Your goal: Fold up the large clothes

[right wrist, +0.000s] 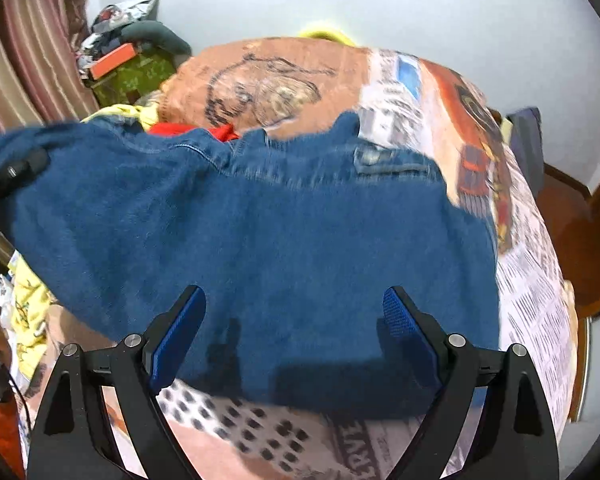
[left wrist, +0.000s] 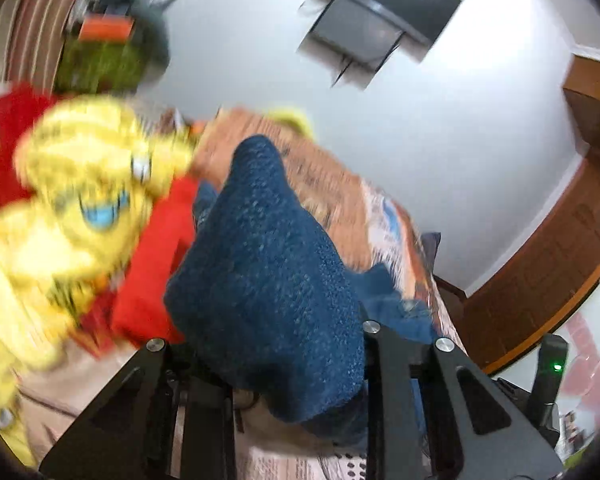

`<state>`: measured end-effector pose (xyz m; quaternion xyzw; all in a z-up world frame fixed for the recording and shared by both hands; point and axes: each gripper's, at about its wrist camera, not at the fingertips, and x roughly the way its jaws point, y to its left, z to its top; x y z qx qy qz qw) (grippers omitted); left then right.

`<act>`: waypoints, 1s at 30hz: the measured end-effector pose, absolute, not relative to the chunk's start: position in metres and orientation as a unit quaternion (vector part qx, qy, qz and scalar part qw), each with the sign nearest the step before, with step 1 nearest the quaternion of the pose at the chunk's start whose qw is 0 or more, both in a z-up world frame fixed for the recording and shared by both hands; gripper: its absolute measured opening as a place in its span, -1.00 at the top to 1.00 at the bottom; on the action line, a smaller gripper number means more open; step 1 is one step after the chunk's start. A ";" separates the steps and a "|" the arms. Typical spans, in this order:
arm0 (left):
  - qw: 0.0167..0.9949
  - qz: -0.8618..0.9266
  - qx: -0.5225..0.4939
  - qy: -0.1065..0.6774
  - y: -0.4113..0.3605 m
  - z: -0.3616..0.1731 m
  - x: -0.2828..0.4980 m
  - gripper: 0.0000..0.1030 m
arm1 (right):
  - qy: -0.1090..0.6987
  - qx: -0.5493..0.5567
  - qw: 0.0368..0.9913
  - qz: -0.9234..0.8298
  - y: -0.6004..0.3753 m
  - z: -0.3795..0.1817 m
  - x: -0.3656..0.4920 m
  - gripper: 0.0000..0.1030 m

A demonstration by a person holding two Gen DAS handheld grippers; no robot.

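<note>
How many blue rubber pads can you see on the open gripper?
2. One blue pad lines the inside of the right gripper's left finger, the other pad its right finger. Both hover apart over the denim garment. The other gripper's pads are hidden by denim.

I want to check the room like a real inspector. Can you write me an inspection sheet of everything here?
Surface: bed with a printed cover, orange patch with an animal drawing at the far end.
Job's things: blue denim garment spread on the bed, one side lifted.
Clutter: yellow clothes and red cloth beside the denim; piled boxes in the far corner.
Grippers: left gripper shut on a bunch of the denim garment; right gripper open, above the denim's near edge, holding nothing.
Cables: thin dark cord at the bed's left edge.
Surroundings: white wall, striped curtain, wooden door, wall screen.
</note>
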<state>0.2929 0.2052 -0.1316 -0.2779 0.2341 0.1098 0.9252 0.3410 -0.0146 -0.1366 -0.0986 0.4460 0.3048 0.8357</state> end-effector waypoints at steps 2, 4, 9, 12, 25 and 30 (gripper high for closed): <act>0.932 0.112 -0.254 0.231 0.206 -0.119 0.294 0.54 | 0.444 -0.099 0.832 0.318 0.001 -0.137 0.339 -0.72; 0.936 0.119 -0.227 0.241 0.206 -0.115 0.298 0.54 | 0.447 -0.103 0.824 0.332 0.017 -0.142 0.338 -0.72; 0.936 0.124 -0.206 0.255 0.203 -0.123 0.301 0.54 | 0.469 -0.142 0.796 0.356 0.058 -0.174 0.330 -0.72; 0.936 0.118 -0.201 0.266 0.200 -0.129 0.302 0.54 | 0.478 -0.157 0.786 0.359 0.066 -0.192 0.326 -0.72; 0.949 0.034 -0.152 0.273 0.115 -0.108 0.353 0.54 | 0.468 -0.063 0.827 0.305 -0.047 -0.161 0.352 -0.72; 0.948 -0.041 -0.099 0.298 0.036 -0.118 0.390 0.55 | 0.463 -0.042 0.854 0.234 -0.124 -0.150 0.361 -0.72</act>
